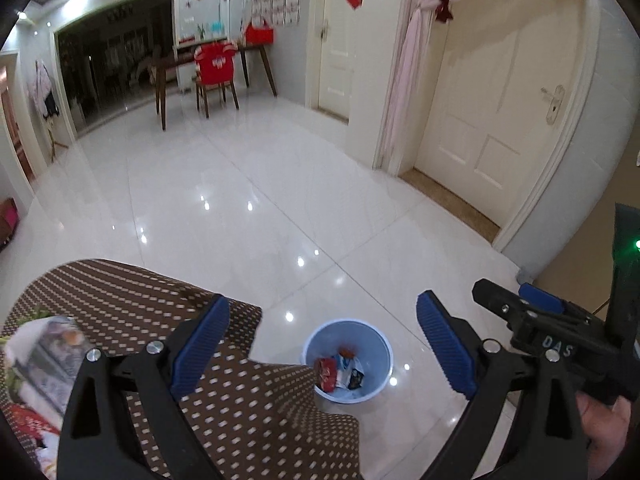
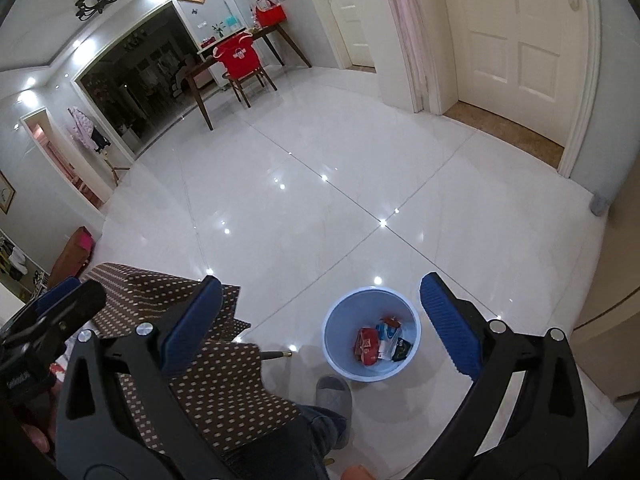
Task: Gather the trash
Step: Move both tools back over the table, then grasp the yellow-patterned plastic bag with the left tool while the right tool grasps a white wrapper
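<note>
A light blue bin (image 1: 347, 360) stands on the white tiled floor beside a table with a brown dotted cloth (image 1: 160, 300). Inside it lie a red wrapper (image 1: 326, 374) and other packets. It also shows in the right wrist view (image 2: 372, 336), with the red wrapper (image 2: 367, 346). My left gripper (image 1: 322, 352) is open and empty, held high above the bin. My right gripper (image 2: 320, 320) is open and empty, also above the bin; it shows at the right of the left wrist view (image 1: 516, 304). Wrappers and paper (image 1: 44, 356) lie on the table at the left.
A grey slipper (image 2: 334, 396) and a jeans leg are next to the bin. A thin table leg (image 2: 276, 355) sticks out from under the cloth. Cream doors (image 1: 492, 112) are at the right. A wooden table and a red-covered chair (image 1: 215, 68) stand far off.
</note>
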`<state>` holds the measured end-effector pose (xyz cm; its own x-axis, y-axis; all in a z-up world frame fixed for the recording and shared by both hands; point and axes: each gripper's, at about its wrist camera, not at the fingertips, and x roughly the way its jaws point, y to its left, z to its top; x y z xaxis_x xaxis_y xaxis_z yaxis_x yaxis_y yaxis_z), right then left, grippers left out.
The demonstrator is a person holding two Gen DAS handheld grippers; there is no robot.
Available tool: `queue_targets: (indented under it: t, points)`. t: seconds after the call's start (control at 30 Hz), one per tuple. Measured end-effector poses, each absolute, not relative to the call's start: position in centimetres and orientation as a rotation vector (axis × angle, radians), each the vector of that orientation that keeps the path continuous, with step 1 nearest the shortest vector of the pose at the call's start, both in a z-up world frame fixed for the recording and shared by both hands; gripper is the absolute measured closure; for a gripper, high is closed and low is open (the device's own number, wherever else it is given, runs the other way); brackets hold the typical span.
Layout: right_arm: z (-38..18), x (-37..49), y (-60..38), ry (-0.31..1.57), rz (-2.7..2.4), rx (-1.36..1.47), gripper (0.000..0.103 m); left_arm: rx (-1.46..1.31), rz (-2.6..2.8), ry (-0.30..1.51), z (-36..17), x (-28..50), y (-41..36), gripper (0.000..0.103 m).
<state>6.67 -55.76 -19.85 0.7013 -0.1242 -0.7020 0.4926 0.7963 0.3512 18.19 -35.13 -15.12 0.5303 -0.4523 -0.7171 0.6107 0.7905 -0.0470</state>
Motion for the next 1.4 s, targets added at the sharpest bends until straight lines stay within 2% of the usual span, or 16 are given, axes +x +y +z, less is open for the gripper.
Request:
queue_targets:
  t: [0.27,0.7,1.07,1.4]
  points:
    - [-15.9,6.6,-50.9,0.674,-0.309,0.457,0.006,0.208,-0.609,0.680,-12.5,15.4,-29.1,0.010]
    - [-13.1,9.2,-39.1,0.648,-0.111,0.300,0.006,0.177,-0.494,0.596,-11.8,12.6,-17.5,0.010]
    - [-12.5,11.0,-32.8,0.655,0.001,0.239,0.006,0.144,-0.358,0.644,-14.6,13.5,-7.4,0.010]
    - [-13.9,10.8,-31.3,0.689,0.033,0.240,0.006,0.263,-0.334,0.736,-19.6,15.3,-4.6,0.010]
